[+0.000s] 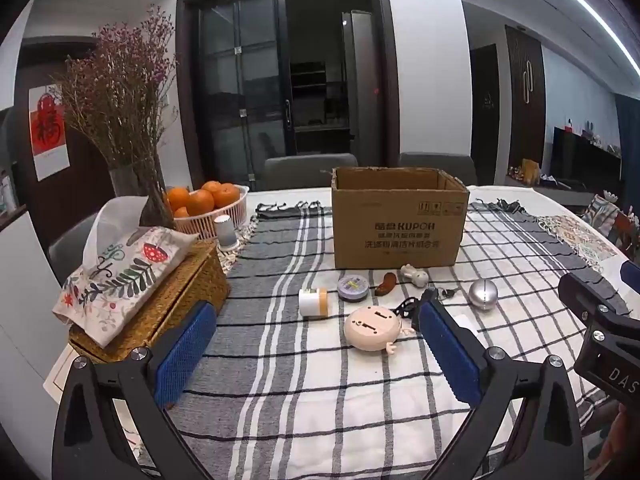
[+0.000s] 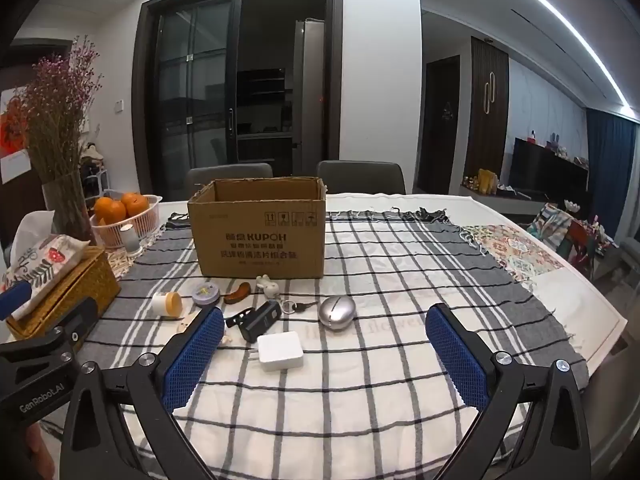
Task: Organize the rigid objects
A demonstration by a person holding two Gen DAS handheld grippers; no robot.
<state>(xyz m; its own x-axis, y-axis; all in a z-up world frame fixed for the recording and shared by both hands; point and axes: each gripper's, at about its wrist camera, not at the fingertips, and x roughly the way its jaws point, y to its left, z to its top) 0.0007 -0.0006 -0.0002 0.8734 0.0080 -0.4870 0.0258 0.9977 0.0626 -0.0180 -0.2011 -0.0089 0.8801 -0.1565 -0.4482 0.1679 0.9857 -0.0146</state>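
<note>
Fingers (image 1: 186, 354) of the left gripper (image 1: 316, 344) stand wide apart with nothing between them, hovering above the checked cloth, and those of the right gripper (image 2: 324, 356) are spread just as wide and empty. That openness suits an approach, since neither tool has yet picked a target. Just beyond the left gripper lies a round pink gadget (image 1: 373, 328), face down. Just past the right one sits a white charger (image 2: 280, 351). Farther out the rest are scattered in a loose band: a black key fob (image 2: 262, 319) with keys, a silver egg-shaped piece (image 2: 337, 313), a white jar with a yellow lid (image 1: 313, 302) on its side, a round purple tin (image 1: 352, 288), a brown curved piece (image 1: 386, 284) and a small white figurine (image 1: 415, 274). Behind them, at the far middle of the surface (image 2: 540, 300), an open cardboard box (image 1: 399, 224) stands upright, probably where these things are meant to go. At the far left a wicker tissue box (image 1: 176, 300) and a basket of oranges (image 1: 208, 210) stand apart from the scatter.
</note>
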